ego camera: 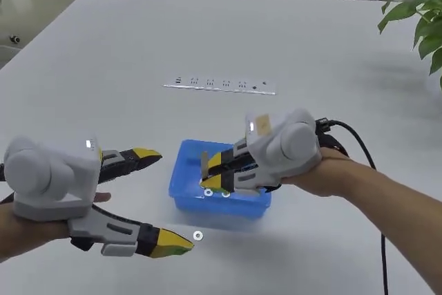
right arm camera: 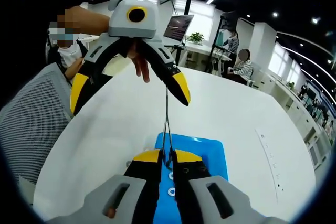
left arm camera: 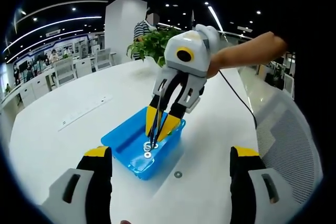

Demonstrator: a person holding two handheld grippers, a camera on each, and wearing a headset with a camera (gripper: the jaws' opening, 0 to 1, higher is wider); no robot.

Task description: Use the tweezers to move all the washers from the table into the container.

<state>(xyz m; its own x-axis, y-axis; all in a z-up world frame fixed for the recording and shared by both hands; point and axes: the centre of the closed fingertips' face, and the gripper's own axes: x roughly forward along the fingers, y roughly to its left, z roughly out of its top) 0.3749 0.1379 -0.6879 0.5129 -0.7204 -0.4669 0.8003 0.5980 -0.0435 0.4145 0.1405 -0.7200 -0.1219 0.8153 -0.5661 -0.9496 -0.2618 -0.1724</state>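
Observation:
The blue container point(ego camera: 185, 191) sits on the white table, with two washers point(ego camera: 208, 192) lying in it. Above it my right gripper point(ego camera: 214, 170) is shut on the thin metal tweezers point(right arm camera: 166, 124), whose tips point down into the container point(left arm camera: 123, 142) near the washers point(left arm camera: 147, 150). One washer point(ego camera: 198, 236) lies on the table just in front of the container; it is also the small ring point(left arm camera: 178, 174) in the left gripper view. My left gripper point(ego camera: 160, 198) is open and empty, left of the container, facing the right gripper point(left arm camera: 163, 124).
A white power strip point(ego camera: 219, 86) lies farther back on the table point(ego camera: 311, 46). A green plant point(ego camera: 421, 12) stands at the far right edge. Office chairs stand beyond the table. A black cable point(ego camera: 359, 143) trails from the right gripper.

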